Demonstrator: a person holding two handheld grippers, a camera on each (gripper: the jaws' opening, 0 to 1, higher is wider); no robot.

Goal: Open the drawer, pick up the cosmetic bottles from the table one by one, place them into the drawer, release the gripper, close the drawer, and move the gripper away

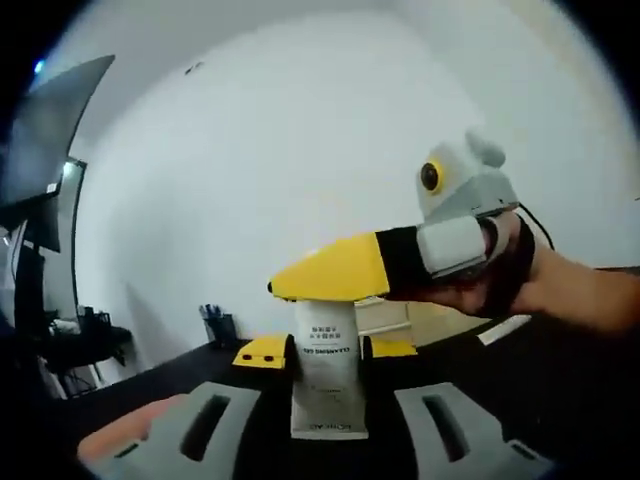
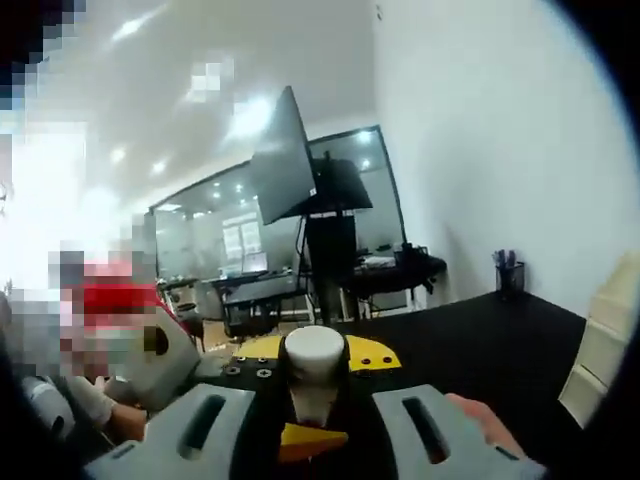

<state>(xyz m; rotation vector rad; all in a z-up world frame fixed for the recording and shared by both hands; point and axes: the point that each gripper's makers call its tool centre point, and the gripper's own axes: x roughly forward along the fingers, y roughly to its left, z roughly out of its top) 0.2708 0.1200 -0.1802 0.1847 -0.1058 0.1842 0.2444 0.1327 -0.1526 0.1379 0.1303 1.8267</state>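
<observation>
A white cosmetic bottle [image 1: 326, 385] with printed text stands upright between my left gripper's [image 1: 327, 350] yellow tips, which press on its sides above the black table [image 1: 180, 375]. My right gripper [image 1: 330, 272] comes in from the right in a gloved hand, and its yellow jaw lies across the bottle's top. In the right gripper view the bottle's white cap [image 2: 314, 352] sits between my right gripper's [image 2: 315, 358] yellow tips, which touch it on both sides. The cream drawer unit [image 2: 608, 335] stands at the right edge, also visible behind the bottle as a beige drawer unit [image 1: 440, 322].
A dark pen holder [image 1: 216, 326] stands at the table's back by the white wall, also seen as the pen holder [image 2: 508, 270]. A large tilted monitor [image 2: 285, 160] on a stand rises beyond the table. A person sits at the left.
</observation>
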